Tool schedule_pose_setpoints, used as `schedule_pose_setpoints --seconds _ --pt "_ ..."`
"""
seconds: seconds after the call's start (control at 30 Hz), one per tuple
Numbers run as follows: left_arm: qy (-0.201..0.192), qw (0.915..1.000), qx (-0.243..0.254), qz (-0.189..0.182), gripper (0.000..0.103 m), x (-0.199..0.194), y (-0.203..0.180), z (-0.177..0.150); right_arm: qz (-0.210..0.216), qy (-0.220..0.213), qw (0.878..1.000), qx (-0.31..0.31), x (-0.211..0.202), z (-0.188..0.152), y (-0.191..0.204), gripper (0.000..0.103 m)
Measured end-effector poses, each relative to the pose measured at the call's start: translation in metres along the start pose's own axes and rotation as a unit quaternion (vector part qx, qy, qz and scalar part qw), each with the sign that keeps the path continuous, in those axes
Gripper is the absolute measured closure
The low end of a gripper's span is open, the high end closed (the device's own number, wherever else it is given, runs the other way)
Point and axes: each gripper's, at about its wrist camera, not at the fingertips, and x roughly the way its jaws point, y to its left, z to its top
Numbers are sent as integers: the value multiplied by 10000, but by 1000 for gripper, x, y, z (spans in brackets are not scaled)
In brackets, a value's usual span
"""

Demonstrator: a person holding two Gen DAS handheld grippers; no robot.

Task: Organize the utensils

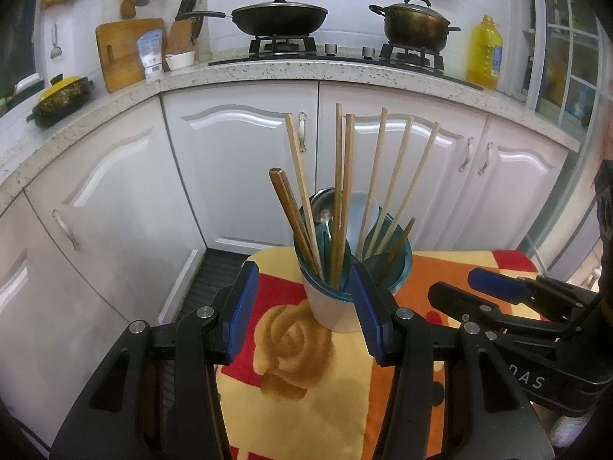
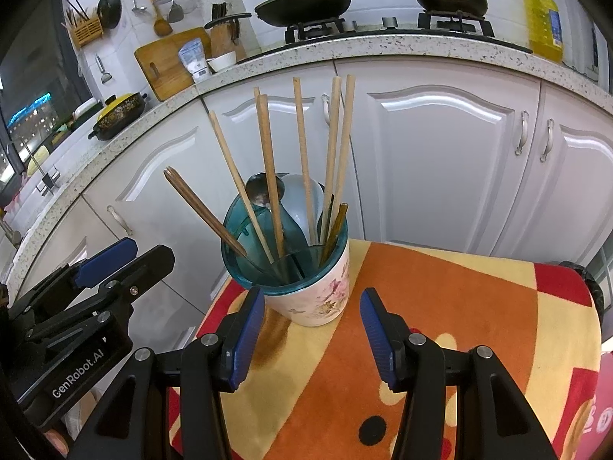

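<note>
A white floral utensil holder [image 2: 320, 295] with a teal insert [image 2: 245, 230] stands on a small table covered by a patterned cloth [image 2: 440, 306]. It holds several wooden chopsticks [image 2: 268, 161], a metal spoon [image 2: 264, 191] and a pale blue spoon [image 2: 302, 199]. The holder [image 1: 329, 306] also shows in the left wrist view, with chopsticks [image 1: 341, 191]. My left gripper [image 1: 302, 306] is open and empty, just short of the holder. My right gripper [image 2: 312, 326] is open and empty, just in front of the holder. Each gripper appears in the other's view, the right [image 1: 494, 291] and the left [image 2: 115, 260].
White cabinet doors [image 2: 440, 153] stand close behind the table. Above them a speckled counter [image 1: 268, 73] carries a stove with a wok [image 1: 279, 17] and a pot [image 1: 415, 23], an oil bottle [image 1: 484, 51], a cutting board [image 1: 122, 51] and a yellow-lidded pot [image 1: 63, 94].
</note>
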Motion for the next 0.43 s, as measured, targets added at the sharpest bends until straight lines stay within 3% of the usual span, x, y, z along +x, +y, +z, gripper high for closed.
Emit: schedule_pose_setpoints --seconds 0.2,0.43 --pt "54 10000 45 -54 54 6 -2 -1 -190 -162 9995 183 -2 -8 -24 52" --pt "17 9998 168 -98 54 13 -6 -6 -829 71 9934 785 6 -29 -101 49"
